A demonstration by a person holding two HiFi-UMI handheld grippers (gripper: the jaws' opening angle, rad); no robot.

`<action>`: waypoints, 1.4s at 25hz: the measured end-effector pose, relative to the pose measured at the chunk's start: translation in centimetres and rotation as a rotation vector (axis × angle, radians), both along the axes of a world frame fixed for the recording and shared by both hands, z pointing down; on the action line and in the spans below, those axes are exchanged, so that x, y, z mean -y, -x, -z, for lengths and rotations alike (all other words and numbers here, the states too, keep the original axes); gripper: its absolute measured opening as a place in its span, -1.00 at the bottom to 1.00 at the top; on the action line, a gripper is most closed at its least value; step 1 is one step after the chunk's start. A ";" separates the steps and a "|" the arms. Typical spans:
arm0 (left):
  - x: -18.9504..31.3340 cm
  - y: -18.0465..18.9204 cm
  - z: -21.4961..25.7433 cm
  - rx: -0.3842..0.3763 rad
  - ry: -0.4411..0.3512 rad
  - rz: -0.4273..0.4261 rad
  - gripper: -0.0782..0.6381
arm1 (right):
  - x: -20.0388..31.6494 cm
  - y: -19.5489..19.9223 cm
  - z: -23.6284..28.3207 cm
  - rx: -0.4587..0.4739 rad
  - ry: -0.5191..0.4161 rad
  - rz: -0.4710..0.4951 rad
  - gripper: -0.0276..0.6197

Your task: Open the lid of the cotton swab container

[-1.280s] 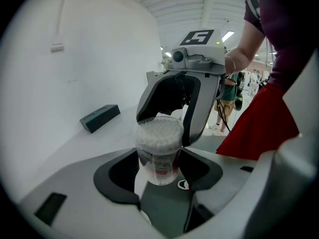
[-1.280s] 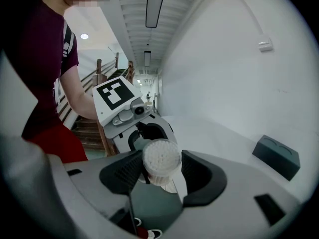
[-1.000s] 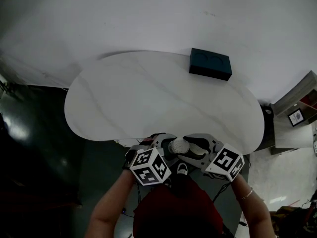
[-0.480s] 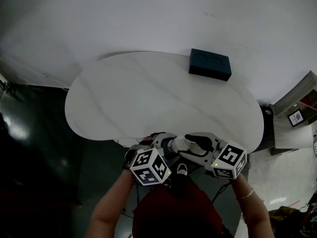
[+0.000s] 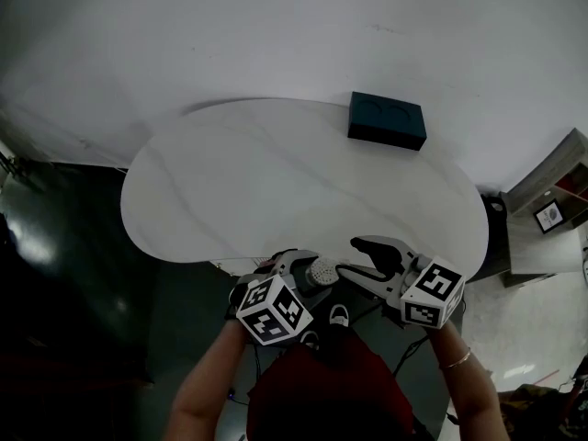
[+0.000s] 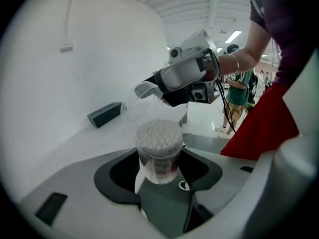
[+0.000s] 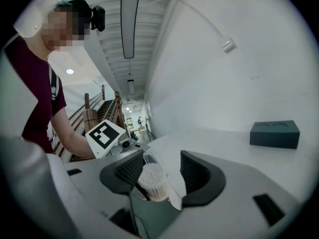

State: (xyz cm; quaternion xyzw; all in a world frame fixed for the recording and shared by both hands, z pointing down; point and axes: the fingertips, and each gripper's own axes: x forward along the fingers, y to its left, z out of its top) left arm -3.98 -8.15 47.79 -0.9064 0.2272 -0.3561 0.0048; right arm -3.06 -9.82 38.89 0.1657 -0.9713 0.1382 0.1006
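Jaws at lower frame, by the white table (image 5: 276, 182) and wall (image 5: 276, 35): left gripper (image 6: 159, 176) clamps cotton swab container (image 6: 158, 146) upright, tips up; right gripper (image 7: 157, 176) pinches clear lid (image 6: 146, 89)

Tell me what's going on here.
A person works with two handheld grippers at a white table. The left gripper is clamped on the cotton swab container, whose swab tips are exposed. The right gripper holds the clear lid apart from the container, so the lid is off.
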 end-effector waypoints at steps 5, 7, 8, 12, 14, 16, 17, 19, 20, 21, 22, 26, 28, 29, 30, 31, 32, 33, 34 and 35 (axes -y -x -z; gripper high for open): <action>0.5 0.7 0.5 -0.068 0.042 0.088 -0.04 | 0.8 -0.7 0.4 0.059 0.013 -0.079 -0.18; 0.8 1.1 0.8 -0.089 0.047 0.120 -0.04 | 1.2 -1.2 0.4 0.086 0.030 -0.114 -0.18; 0.9 1.2 0.8 -0.100 0.049 0.134 -0.04 | 1.3 -1.4 0.2 0.097 0.037 -0.131 -0.18; 1.1 1.7 1.0 -0.124 0.053 0.178 -0.04 | 1.5 -2.2 -0.2 0.135 0.064 -0.189 -0.21; 1.3 2.0 1.2 -0.132 0.050 0.205 -0.04 | 1.5 -2.7 -0.2 0.144 0.065 -0.214 -0.29; 1.6 2.4 1.3 -0.141 0.047 0.235 -0.04 | 1.6 -3.1 -0.3 0.154 0.061 -0.238 -0.39; 1.8 2.6 1.3 -0.144 0.045 0.247 -0.04 | 1.7 -3.3 -0.3 0.157 0.058 -0.250 -0.43; 2.0 3.0 1.4 -0.151 0.043 0.269 -0.04 | 1.9 -3.6 -0.3 0.153 0.046 -0.276 -0.46; 2.1 3.2 1.5 -0.154 0.042 0.281 -0.04 | 1.9 -3.7 -0.4 0.144 0.035 -0.289 -0.48; 2.2 3.5 1.6 -0.158 0.042 0.294 -0.04 | 1.9 -3.7 -0.4 0.132 0.021 -0.302 -0.50; 2.3 3.7 1.7 -0.162 0.040 0.305 -0.04 | 1.9 -3.8 -0.4 0.122 0.008 -0.313 -0.53; 2.7 4.1 2.0 -0.181 0.028 0.341 -0.04 | 1.7 -4.0 -0.6 0.135 0.001 -0.346 -0.64; 2.9 4.3 2.2 -0.192 0.023 0.361 -0.04 | 1.6 -4.1 -0.5 0.145 0.003 -0.355 -0.67; 3.0 4.4 2.4 -0.200 0.021 0.373 -0.04 | 1.6 -4.1 -0.5 0.144 0.000 -0.360 -0.69; 3.1 4.5 2.6 -0.209 0.020 0.385 -0.04 | 1.6 -4.2 -0.5 0.142 -0.005 -0.365 -0.71; 3.2 4.6 2.8 -0.217 0.019 0.395 -0.04 | 1.6 -4.2 -0.6 0.139 -0.009 -0.370 -0.73; 3.2 4.7 2.9 -0.223 0.018 0.404 -0.04 | 1.6 -4.3 -0.6 0.136 -0.012 -0.376 -0.75; 3.3 4.8 3.0 -0.228 0.015 0.412 -0.04 | 1.6 -4.4 -0.7 0.132 -0.015 -0.381 -0.76; 3.3 4.9 3.1 -0.232 0.013 0.417 -0.04 | 1.5 -4.5 -0.8 0.128 -0.019 -0.385 -0.78; 3.3 5.0 3.1 -0.236 0.010 0.423 -0.04 | 1.5 -4.6 -0.9 0.124 -0.024 -0.388 -0.80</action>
